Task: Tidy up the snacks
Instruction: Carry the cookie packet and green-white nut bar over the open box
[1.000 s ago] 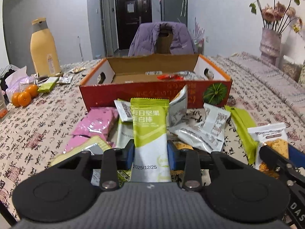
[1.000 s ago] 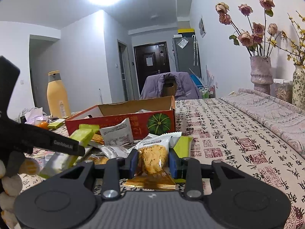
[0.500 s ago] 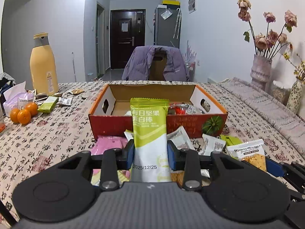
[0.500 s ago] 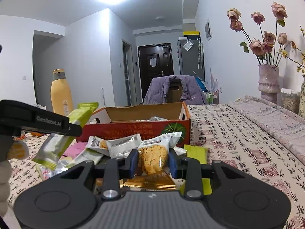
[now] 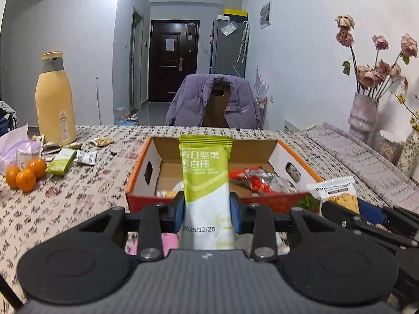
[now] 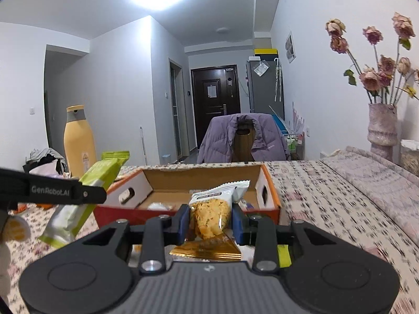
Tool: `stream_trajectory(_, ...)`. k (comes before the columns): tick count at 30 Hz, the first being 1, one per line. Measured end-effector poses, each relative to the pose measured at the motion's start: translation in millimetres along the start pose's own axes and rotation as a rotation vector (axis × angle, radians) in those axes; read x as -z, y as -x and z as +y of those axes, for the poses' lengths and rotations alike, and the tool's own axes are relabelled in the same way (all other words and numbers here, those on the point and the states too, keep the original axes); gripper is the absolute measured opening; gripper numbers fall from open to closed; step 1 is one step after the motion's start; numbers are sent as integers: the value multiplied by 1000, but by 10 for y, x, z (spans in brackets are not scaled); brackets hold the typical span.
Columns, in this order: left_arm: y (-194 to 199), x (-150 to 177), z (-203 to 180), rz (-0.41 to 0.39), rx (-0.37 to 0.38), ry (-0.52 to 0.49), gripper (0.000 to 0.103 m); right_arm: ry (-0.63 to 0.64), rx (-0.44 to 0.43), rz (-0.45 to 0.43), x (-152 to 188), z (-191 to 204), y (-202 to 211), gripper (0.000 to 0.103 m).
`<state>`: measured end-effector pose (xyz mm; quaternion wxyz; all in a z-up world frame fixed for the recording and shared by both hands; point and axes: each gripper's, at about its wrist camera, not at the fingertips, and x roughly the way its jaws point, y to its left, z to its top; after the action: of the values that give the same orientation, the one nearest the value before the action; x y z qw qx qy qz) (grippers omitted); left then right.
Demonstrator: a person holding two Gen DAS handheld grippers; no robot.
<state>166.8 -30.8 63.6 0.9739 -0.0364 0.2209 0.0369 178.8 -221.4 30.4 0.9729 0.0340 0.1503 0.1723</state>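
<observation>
The left gripper (image 5: 207,206) is closed on a green snack bar (image 5: 205,180), its blue pads pinching the wrapper across its lower half so the bar stands upright in front of the open cardboard box (image 5: 301,162). The right gripper (image 6: 209,222) is likewise clamped on a clear cracker packet (image 6: 212,214), held just short of the same box's near wall. Both packets look light and soft: thin crinkly film that bends and could slip if squeezed only at a sealed end, so a hold across the filled middle, as here, seems safest. The cracker is probably brittle and wants a gentle pinch. By count: two grippers, one packet in each, and one box, already holding a red packet (image 5: 258,180) and a few paler ones I cannot count. Off to the side, three oranges (image 5: 25,174) lie by a tall yellow flask (image 5: 55,104).
</observation>
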Motion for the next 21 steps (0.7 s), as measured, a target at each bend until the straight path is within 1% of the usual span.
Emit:
stream_trajectory(7,-333,-283,96,-11,2,-5,36,17,-4,-8,-294,59,-452,33)
stream_trajectory(12,-629,-456,167,2,8,11,36,11,-13,10,-439,92,-805,33)
stream_trajectory(16,-864,-653,187,-4,1,6,36,24,-10,16,-571,104,-1096,33)
stream_trajectory(21,-1150,-796,189,0,-6,10,36,13,2,37,-589,67,-1399,33)
